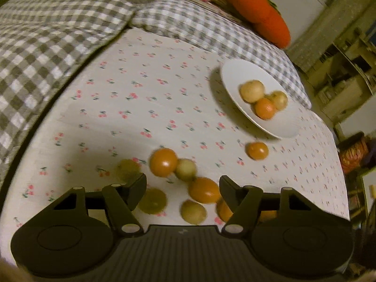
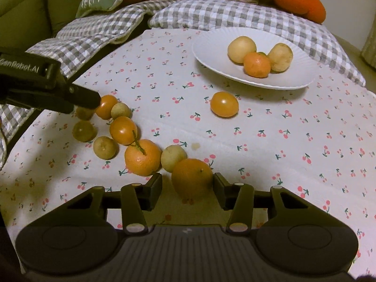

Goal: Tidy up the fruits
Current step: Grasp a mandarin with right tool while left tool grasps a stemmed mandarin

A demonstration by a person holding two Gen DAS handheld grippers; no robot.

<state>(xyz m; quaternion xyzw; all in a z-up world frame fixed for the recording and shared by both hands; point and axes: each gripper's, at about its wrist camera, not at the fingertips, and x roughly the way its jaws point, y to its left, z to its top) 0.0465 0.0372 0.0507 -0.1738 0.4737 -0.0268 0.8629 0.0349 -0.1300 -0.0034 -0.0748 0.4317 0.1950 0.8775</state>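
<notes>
At the far left of the right wrist view, your left tool (image 2: 94, 102) reaches in over the top end of the loose fruit, its tip just beside a small orange fruit (image 2: 106, 107); in its own view the jaws stand wide apart with nothing between them, and the picture is blurred. Below it the fruit cluster (image 2: 122, 130) runs in a touching chain across the cherry-print cloth (image 2: 293, 145): pale yellowish pieces mixed with orange ones, down to a stemmed mandarin (image 2: 142, 157). Next along, your right tool (image 2: 188, 185) is spread open around a large orange (image 2: 192, 179), the right finger touching or nearly touching the skin, the left finger apart from it. A lone orange fruit (image 2: 224, 104) lies well apart from the chain. Further right sits the white plate (image 2: 211, 54), holding two pale fruits and one orange.

Judgement: the step in hand is gripping the large orange for transfer to the plate. Centre it between the fingers before closing, as it sits off to the right. Close gently; round fruit may squirt forward. A pale fruit (image 2: 174, 158) touches it and may roll when you lift
</notes>
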